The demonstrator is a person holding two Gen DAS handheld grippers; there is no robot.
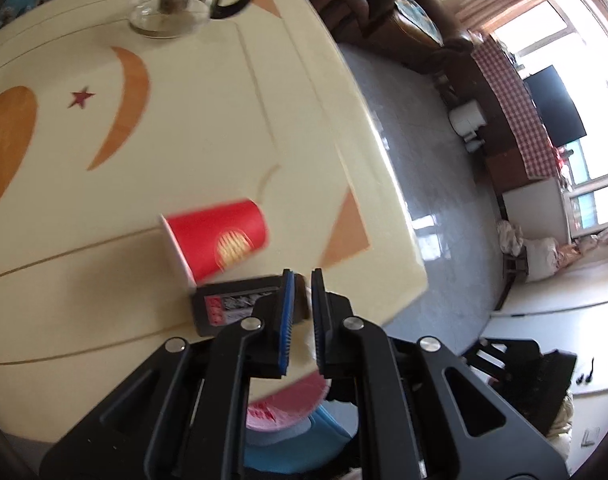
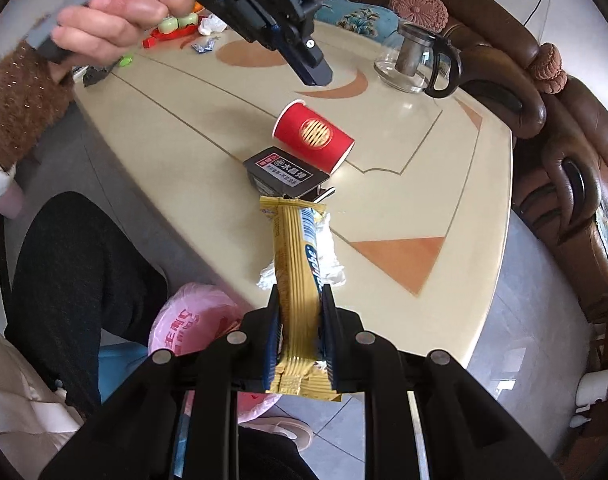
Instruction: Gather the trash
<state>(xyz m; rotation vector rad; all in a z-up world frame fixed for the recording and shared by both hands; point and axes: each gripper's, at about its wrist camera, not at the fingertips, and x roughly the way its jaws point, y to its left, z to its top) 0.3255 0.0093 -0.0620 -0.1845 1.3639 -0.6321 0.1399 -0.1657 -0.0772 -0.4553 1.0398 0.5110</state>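
Your right gripper (image 2: 302, 300) was clenched on a yellow wrapper (image 2: 300, 280) above the counter (image 2: 444, 200) edge; your left gripper (image 1: 302, 280) was closed, nothing between its pads; red cup (image 2: 314, 136) lay tipped, touching black packet (image 2: 284, 170); pink bag (image 2: 192, 324) below.

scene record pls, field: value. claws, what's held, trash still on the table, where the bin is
right claw: shut on yellow snack wrapper, above table edge
left claw: shut, nothing visible between the pads
on table: red paper cup on its side; black packet beside it, contact unclear
far end: small scraps, blurred
non-trash: glass teapot
bin: pink-bagged bin on floor beside table
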